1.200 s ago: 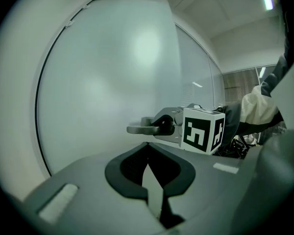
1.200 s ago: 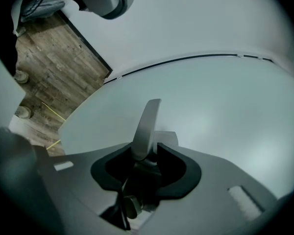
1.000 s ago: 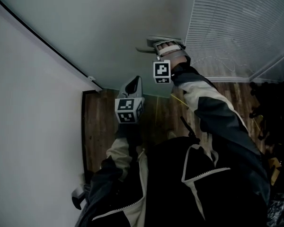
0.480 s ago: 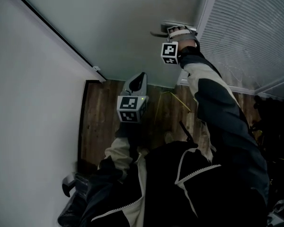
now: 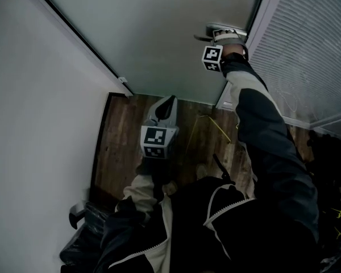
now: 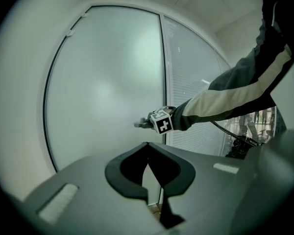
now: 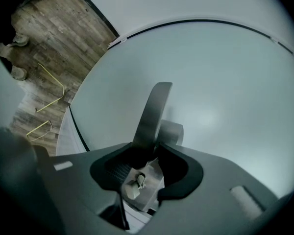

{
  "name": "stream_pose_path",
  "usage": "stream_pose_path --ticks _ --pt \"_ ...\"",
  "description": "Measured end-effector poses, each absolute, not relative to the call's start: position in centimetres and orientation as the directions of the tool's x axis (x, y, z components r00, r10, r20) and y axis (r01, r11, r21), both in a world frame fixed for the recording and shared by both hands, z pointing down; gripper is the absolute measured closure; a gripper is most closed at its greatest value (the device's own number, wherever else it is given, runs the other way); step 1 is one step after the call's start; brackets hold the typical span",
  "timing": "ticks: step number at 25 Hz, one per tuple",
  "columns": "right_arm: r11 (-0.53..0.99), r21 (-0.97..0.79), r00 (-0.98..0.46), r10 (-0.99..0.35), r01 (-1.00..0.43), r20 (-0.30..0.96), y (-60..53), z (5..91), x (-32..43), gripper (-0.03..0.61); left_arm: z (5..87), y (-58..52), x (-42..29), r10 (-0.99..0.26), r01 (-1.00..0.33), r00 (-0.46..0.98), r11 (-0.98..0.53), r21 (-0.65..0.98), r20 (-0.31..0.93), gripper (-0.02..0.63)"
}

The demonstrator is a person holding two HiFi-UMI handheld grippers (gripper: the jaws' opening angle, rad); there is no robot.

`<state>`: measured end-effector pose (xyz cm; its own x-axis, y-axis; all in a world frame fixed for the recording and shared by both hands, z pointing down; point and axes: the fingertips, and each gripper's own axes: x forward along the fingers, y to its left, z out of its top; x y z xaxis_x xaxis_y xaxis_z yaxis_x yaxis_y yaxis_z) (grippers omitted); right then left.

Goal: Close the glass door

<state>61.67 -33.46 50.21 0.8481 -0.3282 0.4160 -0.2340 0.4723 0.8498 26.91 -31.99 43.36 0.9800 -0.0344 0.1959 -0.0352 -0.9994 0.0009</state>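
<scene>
The frosted glass door (image 5: 159, 33) fills the top of the head view, with its metal lever handle (image 5: 207, 34) near its right edge. My right gripper (image 5: 221, 36) is at the end of an outstretched arm, on that handle. In the right gripper view the lever (image 7: 152, 114) runs between the jaws of my right gripper (image 7: 148, 148). The jaws are opening, and the pads still touch the lever. My left gripper (image 5: 165, 104) hovers low over the wooden floor, its jaws together on nothing. My left gripper (image 6: 147, 145) points at the door (image 6: 108, 82).
A panel with slatted blinds (image 5: 312, 50) stands right of the door. A white wall (image 5: 34, 124) runs along the left. Thin yellow wire shapes (image 5: 216, 127) lie on the wood floor (image 5: 125, 147). Dark clutter sits at the far right edge.
In the head view my right gripper and the handle have moved right and a little up, and the door's edge has moved with them. The left gripper has hardly moved.
</scene>
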Motion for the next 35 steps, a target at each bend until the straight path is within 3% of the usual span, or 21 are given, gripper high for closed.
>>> stream_pose_path --ticks 13,17,20,22,27,35 --pt "0.401 0.873 0.835 -0.350 -0.277 0.426 -34.4 49.8 61.7 0.426 42.6 -32.7 26.3 -0.059 -0.060 0.981 -0.998 -0.002 0.184 0.614" --pt "0.350 0.874 0.805 -0.376 -0.336 0.460 -34.5 50.1 60.2 0.391 42.7 -32.9 26.4 -0.047 -0.050 0.984 -0.999 0.013 0.175 0.614" --pt "0.255 0.882 0.759 -0.450 -0.396 0.471 -34.1 49.1 56.9 0.393 42.4 -32.8 26.7 -0.033 -0.037 0.987 -0.999 0.018 0.157 0.614" --pt "0.116 0.853 0.687 -0.542 -0.509 0.484 -34.0 47.6 53.0 0.420 42.4 -33.2 27.0 -0.041 -0.045 0.987 -0.999 0.024 0.155 0.614" --pt "-0.282 0.456 0.478 -0.781 -0.844 0.402 -31.6 42.0 42.1 0.568 41.7 -33.9 28.3 -0.042 -0.046 0.991 -0.998 0.032 0.125 0.614" --pt "-0.506 0.062 0.506 -0.834 -0.860 0.218 -25.0 41.0 32.3 0.574 42.0 -32.2 28.4 0.040 0.031 0.991 -0.997 0.073 0.129 0.614"
